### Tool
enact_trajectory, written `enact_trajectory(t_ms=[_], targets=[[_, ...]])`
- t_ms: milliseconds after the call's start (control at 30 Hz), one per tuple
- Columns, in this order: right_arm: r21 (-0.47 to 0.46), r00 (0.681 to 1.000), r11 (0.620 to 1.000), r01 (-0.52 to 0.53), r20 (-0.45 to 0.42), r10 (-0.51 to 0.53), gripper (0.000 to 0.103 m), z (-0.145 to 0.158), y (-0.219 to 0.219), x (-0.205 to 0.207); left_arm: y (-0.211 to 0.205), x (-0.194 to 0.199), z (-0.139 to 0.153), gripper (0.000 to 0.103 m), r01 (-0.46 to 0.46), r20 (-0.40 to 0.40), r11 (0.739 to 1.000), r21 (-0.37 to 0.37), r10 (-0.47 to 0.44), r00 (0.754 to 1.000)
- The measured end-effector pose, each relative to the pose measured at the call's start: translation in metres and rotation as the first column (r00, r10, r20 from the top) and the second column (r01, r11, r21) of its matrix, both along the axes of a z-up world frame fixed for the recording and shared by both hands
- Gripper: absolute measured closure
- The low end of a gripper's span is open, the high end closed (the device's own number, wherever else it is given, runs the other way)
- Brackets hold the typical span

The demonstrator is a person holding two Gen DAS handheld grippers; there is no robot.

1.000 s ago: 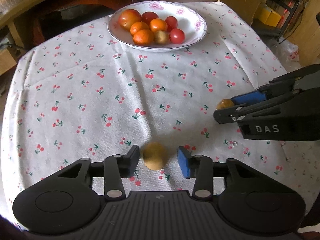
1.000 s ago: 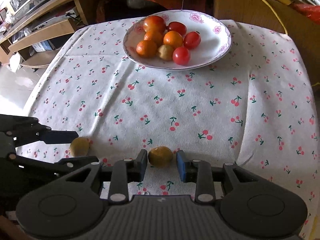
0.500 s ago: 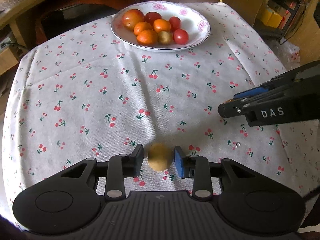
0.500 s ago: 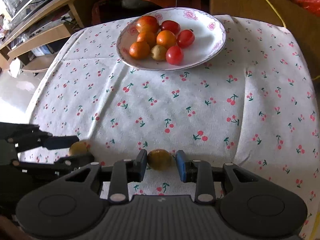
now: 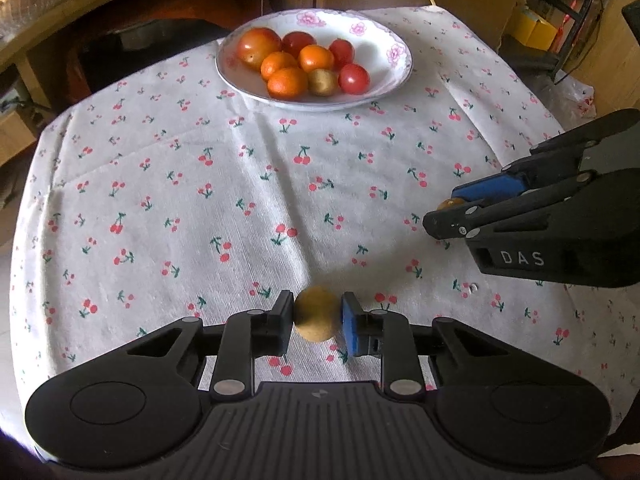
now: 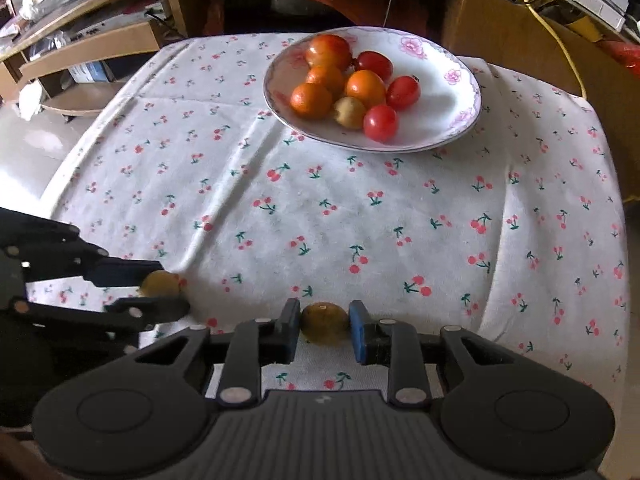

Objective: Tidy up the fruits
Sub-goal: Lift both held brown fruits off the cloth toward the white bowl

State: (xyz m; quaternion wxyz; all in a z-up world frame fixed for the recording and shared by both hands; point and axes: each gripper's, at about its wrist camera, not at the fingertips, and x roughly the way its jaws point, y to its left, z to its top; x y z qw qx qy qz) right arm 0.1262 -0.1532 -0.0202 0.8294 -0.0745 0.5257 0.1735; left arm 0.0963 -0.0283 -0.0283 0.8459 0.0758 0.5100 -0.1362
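Observation:
A white flowered plate (image 5: 394, 76) (image 6: 452, 120) at the far side of the table holds several tomatoes, oranges and one small brown fruit. My left gripper (image 5: 316, 318) is shut on a round yellow-brown fruit (image 5: 316, 314), a little above the cherry-print cloth. It also shows at the left of the right wrist view (image 6: 160, 284). My right gripper (image 6: 325, 326) is shut on a darker brown-green fruit (image 6: 325, 323). In the left wrist view the right gripper (image 5: 452, 210) is at the right, with that fruit (image 5: 450, 203) mostly hidden between its fingers.
The cherry-print tablecloth (image 5: 200, 200) covers the table between the grippers and the plate. A cardboard box (image 6: 520, 40) and a yellow cable (image 6: 560, 40) stand behind the table. Wooden shelves (image 6: 100, 48) are at the back left.
Both grippers closed onto their fruits and lifted them slightly. Both have moved forward, so the plate looks nearer.

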Motion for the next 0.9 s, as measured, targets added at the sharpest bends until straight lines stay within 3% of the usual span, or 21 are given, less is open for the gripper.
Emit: enact_trajectory(t_ms=[900], targets=[[0.051,0.997,0.998,0.033,0.066,-0.036,0.083,0.024,-0.007,0.008,-0.007,0.019,0.02,0.07,-0.018,0.078,1.0,0.01,0.017,0.997]])
